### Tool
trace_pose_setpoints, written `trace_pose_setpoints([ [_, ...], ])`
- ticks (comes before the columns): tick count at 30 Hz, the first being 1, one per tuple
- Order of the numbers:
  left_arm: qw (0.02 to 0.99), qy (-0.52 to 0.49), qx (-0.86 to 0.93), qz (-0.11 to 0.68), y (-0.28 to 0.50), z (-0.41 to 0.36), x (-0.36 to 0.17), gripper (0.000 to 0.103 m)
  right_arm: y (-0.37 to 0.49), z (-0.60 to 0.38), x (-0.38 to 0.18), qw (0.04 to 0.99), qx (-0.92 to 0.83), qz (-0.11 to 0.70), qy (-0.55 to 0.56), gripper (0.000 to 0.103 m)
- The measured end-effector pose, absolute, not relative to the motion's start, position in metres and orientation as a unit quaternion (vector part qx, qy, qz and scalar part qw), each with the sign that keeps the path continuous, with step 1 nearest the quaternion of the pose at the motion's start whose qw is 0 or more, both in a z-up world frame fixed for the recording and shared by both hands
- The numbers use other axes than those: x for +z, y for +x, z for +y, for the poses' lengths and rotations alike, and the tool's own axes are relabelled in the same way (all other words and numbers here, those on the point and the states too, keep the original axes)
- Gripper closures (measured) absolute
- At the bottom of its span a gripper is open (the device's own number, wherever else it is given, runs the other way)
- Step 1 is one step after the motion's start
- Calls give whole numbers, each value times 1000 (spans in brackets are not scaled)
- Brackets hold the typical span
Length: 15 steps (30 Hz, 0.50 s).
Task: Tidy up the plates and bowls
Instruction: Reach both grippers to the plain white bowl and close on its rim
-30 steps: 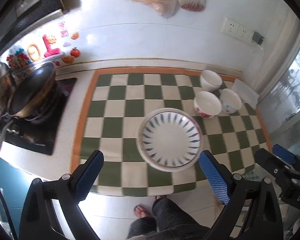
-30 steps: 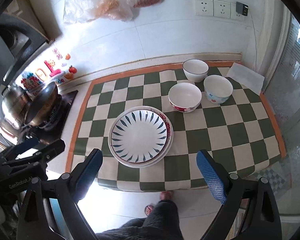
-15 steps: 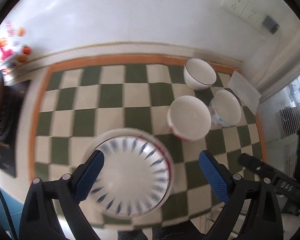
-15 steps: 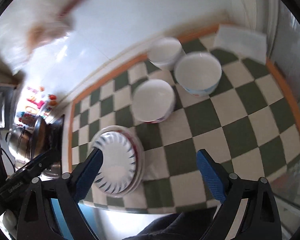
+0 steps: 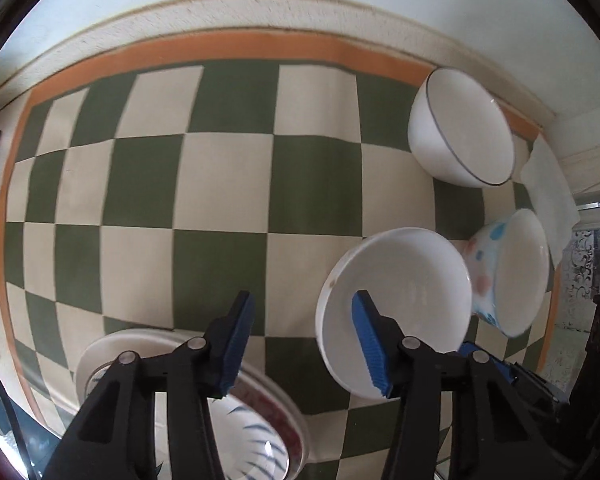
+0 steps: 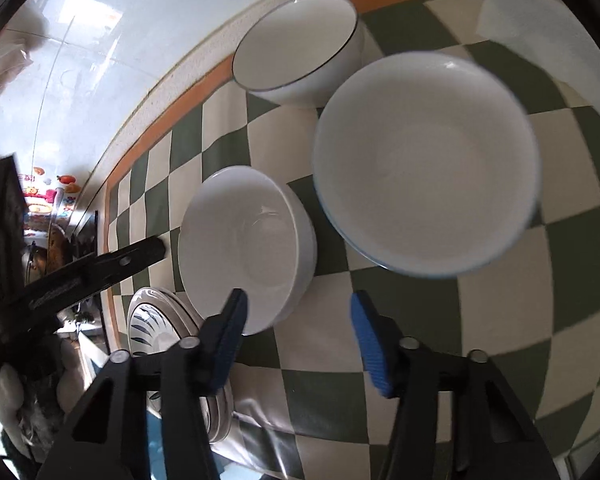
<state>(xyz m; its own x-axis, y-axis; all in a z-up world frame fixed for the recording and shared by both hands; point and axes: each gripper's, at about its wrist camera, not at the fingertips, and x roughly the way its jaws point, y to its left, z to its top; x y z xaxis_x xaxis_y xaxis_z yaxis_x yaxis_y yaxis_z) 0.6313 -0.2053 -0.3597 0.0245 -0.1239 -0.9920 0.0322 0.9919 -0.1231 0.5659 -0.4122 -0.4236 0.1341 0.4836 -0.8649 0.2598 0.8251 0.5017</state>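
Both claws, left and right, have just been closing, still gaping and empty; I'd straddle the middle bowl's rim squarely before pinching.

No legible text, label, brand, number or sign from either wrist camera at this moment. In my right wrist view the colourful stickers on the far wall at the left edge are too small and smeared to read. The side of the left gripper, which crosses that same view, shows only a faint raised mark I cannot make out. In my left wrist view the dotted bowl carries blue and pink spots only, no lettering.
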Motion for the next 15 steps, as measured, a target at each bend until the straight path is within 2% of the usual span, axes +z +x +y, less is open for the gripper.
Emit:
trace_pose_setpoints([
  [4,704,-19,-59,708,637,-214,-375,62,577,-408,-439,686,78,662,290,63],
  [5,700,-17,-60,711,639,-215,-378,67,578,-407,-442,684,78,664,292,64],
  [8,692,-24,-71,718,641,-216,-386,83,585,-403,-452,677,75,671,294,77],
  [10,691,-24,-78,718,640,-219,-386,87,587,-401,-454,676,75,669,299,84],
  [15,696,-10,-90,712,634,-227,-379,88,592,-392,-450,684,63,671,280,87],
])
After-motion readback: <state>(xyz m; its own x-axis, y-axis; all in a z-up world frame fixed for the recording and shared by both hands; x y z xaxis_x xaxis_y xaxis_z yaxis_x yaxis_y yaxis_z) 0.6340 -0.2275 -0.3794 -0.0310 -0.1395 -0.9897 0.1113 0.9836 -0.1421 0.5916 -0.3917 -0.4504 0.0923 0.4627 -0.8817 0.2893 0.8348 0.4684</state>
